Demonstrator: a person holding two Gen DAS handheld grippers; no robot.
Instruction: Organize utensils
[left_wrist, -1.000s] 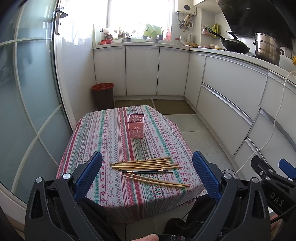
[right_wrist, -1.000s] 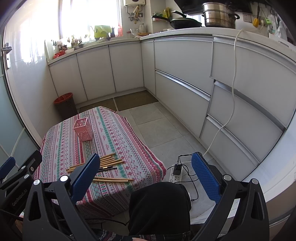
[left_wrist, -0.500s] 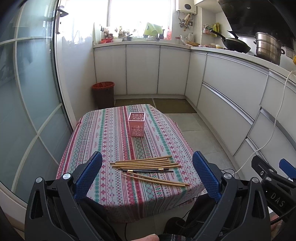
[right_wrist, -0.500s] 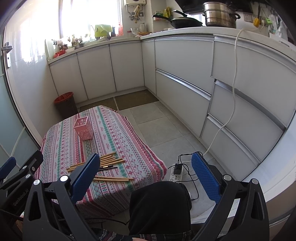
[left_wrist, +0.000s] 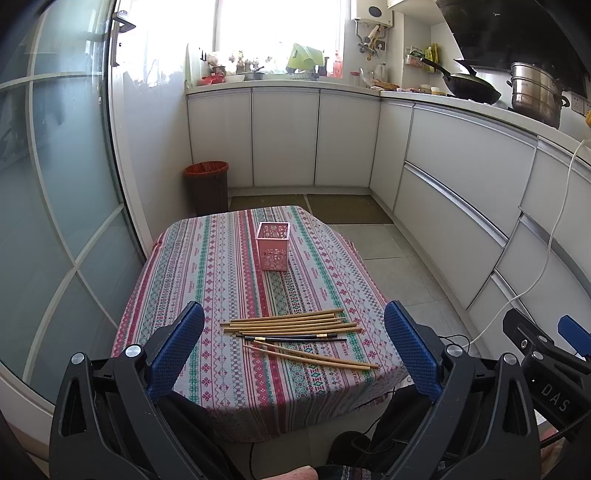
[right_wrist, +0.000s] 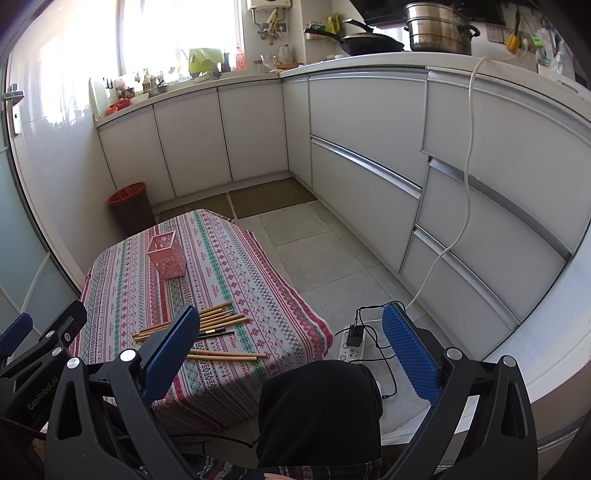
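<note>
Several wooden chopsticks (left_wrist: 291, 321) and a dark pair (left_wrist: 295, 337) lie in a loose row near the front of the low table's striped cloth (left_wrist: 207, 280). A pink perforated holder (left_wrist: 273, 246) stands upright farther back, with nothing in it that I can see. My left gripper (left_wrist: 293, 341) hangs open above the table's near edge, nothing between its blue pads. In the right wrist view the chopsticks (right_wrist: 218, 317) and holder (right_wrist: 166, 255) lie to the left, and my right gripper (right_wrist: 290, 341) is open over the person's dark knee.
White kitchen cabinets (left_wrist: 288, 140) wrap the back and right. A red-lined bin (left_wrist: 207, 184) stands behind the table. A frosted glass door (left_wrist: 55, 206) is on the left. On the floor to the right lies a power strip (right_wrist: 352, 345) with cables.
Both views have shifted very slightly; the chopsticks and the holder have not moved. Both grippers stay open.
</note>
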